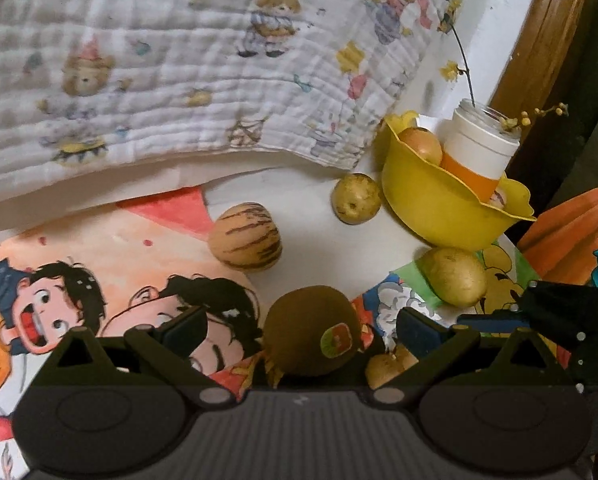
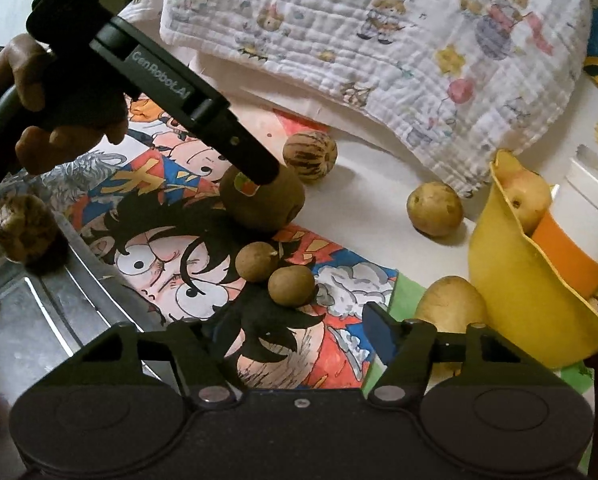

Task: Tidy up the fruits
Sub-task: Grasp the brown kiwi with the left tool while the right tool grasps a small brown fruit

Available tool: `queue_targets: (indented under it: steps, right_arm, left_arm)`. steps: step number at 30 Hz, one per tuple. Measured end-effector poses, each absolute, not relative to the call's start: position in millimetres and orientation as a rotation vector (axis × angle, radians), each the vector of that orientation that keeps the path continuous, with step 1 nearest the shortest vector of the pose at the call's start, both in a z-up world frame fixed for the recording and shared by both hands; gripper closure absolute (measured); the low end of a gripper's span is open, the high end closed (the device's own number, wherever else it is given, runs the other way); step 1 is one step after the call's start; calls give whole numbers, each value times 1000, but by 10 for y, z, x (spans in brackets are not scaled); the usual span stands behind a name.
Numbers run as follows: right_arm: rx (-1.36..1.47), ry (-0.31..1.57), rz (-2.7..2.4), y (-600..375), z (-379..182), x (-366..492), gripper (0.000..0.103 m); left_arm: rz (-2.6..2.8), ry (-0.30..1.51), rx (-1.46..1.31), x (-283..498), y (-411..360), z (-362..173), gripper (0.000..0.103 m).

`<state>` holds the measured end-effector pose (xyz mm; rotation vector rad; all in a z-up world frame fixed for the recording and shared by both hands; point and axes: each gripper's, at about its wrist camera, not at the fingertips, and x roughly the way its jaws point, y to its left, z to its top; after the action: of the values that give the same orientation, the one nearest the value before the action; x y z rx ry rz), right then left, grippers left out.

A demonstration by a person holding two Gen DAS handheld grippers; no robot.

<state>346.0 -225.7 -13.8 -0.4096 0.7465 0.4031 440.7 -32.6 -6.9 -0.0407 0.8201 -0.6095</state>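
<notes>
Two wrist views of a bench (image 1: 319, 216) covered partly by a quilted cloth (image 1: 171, 60) with a bear print and by cartoon posters (image 2: 187, 248). A metal tray (image 2: 39, 320) lies at the lower left of the right wrist view, with a knobbly brown fruit (image 2: 25, 226) at its far edge. A yellow bowl (image 1: 439, 204) stands at the right, holding a pale round fruit (image 1: 421, 144) and a white-and-orange jar (image 1: 479, 156) with a twig in it. The left hand-held gripper (image 1: 299, 326) has its jaws wide apart on either side of a brown kiwi (image 1: 313, 330) bearing a sticker; whether the pads touch it cannot be told. In the right wrist view a finger tip of that gripper lies over the kiwi's top, and a hand (image 2: 39, 120) grips its handle. The right hand-held gripper (image 2: 295, 326) stands partly open with nothing between its jaws. Loose on the bench: a striped melon-like fruit (image 1: 245, 236), a yellow-brown fruit (image 1: 355, 198) near the bowl, a larger one (image 1: 455, 276) just beside the bowl's base, and two small brown fruits (image 2: 275, 274) touching each other on the poster.
</notes>
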Motion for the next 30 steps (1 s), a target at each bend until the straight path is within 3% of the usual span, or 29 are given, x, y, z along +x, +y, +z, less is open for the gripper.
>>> queue_targets:
  steps: [11,27,30]
  right_arm:
    - [-437,749,421,-2180,-221,3600,51]
    - [-428,727,466,-2159,-264,3698,64]
    - [-423,727,471,-2154,-269,3709,68]
  left_arm:
    - [-655,840,-28,4475,-488,-163,14]
    - [-656,893,-13,4571,-557,-293,38]
    - [-655,900,-34,4596,-531,-303,38]
